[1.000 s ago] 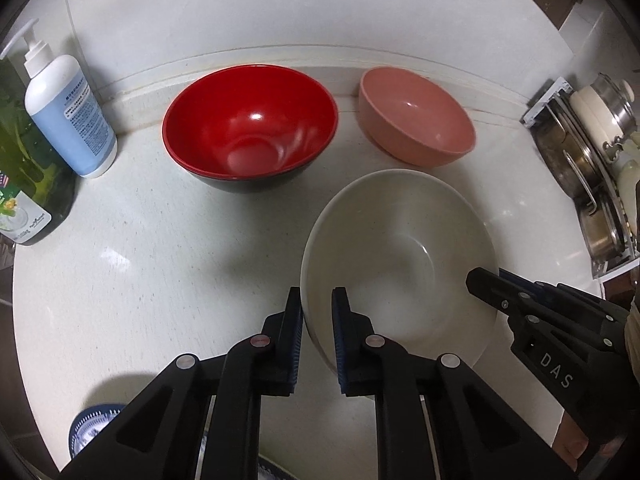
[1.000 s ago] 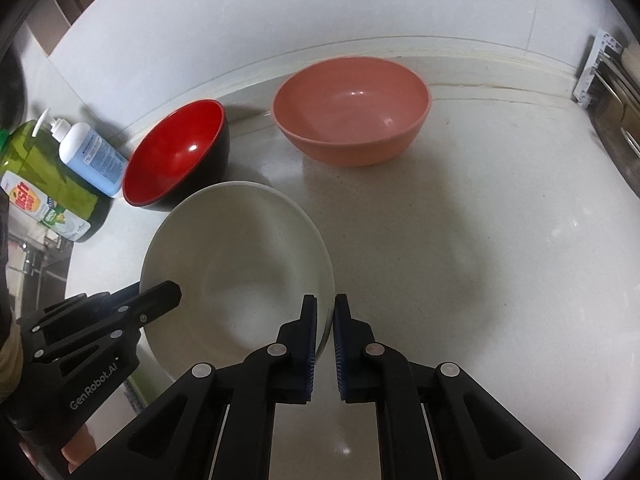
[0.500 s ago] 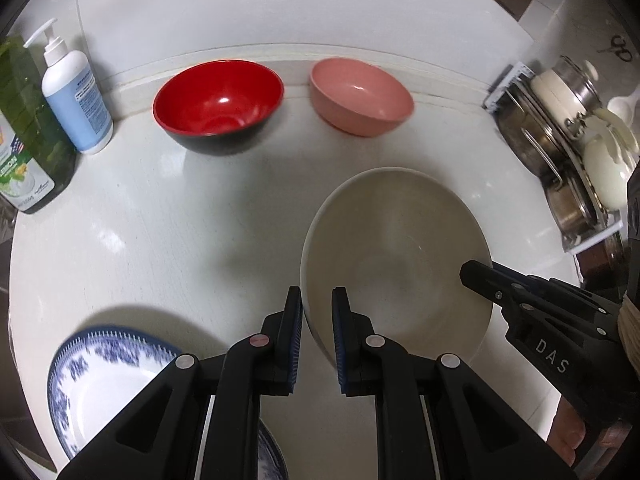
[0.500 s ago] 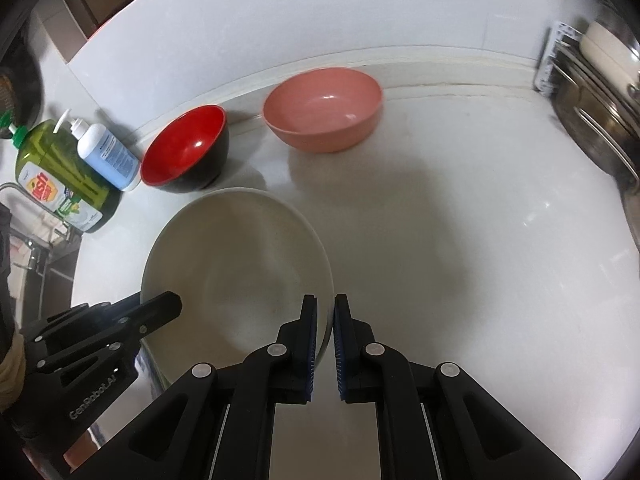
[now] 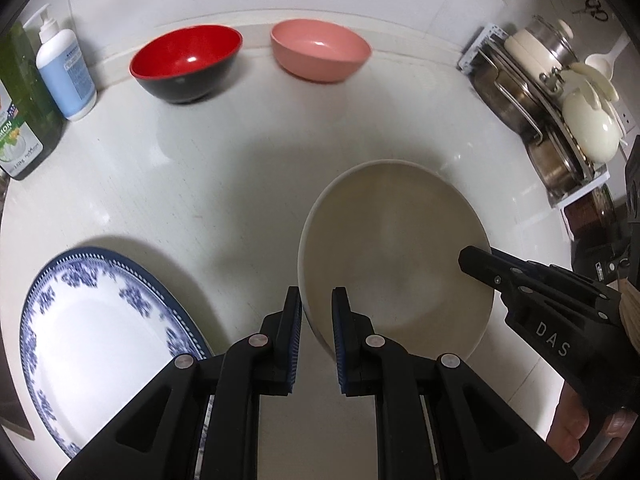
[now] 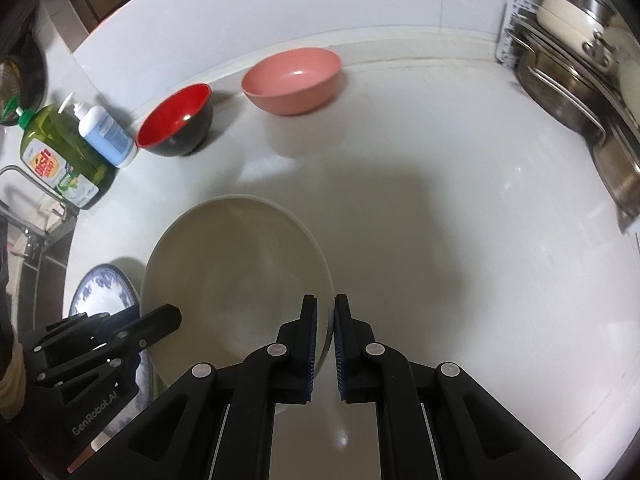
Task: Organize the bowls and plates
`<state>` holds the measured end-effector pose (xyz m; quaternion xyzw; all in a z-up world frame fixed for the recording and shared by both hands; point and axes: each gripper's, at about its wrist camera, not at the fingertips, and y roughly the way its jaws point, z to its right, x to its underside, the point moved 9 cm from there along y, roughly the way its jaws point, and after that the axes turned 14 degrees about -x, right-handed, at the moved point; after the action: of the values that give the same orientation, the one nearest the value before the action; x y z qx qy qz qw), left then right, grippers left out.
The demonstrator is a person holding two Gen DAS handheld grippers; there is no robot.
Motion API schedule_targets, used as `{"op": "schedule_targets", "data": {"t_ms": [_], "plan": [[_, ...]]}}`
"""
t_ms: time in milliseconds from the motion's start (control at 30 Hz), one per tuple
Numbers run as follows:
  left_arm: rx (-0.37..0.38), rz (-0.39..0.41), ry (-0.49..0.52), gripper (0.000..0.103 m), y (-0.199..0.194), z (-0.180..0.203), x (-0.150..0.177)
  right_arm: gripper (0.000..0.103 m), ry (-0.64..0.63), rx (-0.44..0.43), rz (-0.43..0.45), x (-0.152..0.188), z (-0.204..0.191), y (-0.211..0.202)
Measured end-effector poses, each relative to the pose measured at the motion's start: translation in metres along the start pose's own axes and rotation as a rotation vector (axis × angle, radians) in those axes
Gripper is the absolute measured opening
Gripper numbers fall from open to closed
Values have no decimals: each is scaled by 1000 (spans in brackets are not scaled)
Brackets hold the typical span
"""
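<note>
A large cream bowl [image 5: 396, 256] [image 6: 236, 280] hangs above the white counter, held by both grippers. My left gripper [image 5: 316, 308] is shut on its left rim. My right gripper [image 6: 326, 316] is shut on its right rim; it also shows in the left wrist view [image 5: 472, 258]. A red bowl with a black outside [image 5: 186, 62] [image 6: 176, 120] and a pink bowl [image 5: 320, 54] [image 6: 292, 80] stand at the back by the wall. A blue-patterned white plate [image 5: 100, 336] [image 6: 100, 296] lies at the front left.
A green dish-soap bottle [image 6: 60, 156] and a blue pump bottle [image 5: 66, 72] stand at the back left. A rack with steel pots and lids [image 5: 560, 112] lines the right side. A sink tap [image 6: 24, 196] is at the far left.
Both grippers have lifted the cream bowl up and back toward the front. The red and pink bowls look farther away, and the blue-patterned plate has come into view.
</note>
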<state>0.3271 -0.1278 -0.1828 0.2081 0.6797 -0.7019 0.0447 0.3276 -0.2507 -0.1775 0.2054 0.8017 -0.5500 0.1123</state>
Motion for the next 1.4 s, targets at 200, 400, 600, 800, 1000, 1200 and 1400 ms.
{"op": "schedule_targets", "data": {"t_ms": [200,400,600,800,1000,1200,1400], "plan": [[2,-21,11,16,5,11,10,10,19,6,-18,16,13,-1],[-4,-32,21,16,8,24,14,10,27,16,-23,23,24,-3],[-10,-41,24,16,11,27,15,10,31,16,-29,26,29,-4],[-17,-56,17,17,16,30,17,10,28,12,-45,30,33,-1],[-22,-65,5,19,18,33,19,10,29,-1,-59,31,36,1],[-23,-60,-1,22,18,33,19,11,36,-16,-68,32,39,4],[-49,-31,4,25,15,30,15,11,35,-27,-59,30,38,3]]}}
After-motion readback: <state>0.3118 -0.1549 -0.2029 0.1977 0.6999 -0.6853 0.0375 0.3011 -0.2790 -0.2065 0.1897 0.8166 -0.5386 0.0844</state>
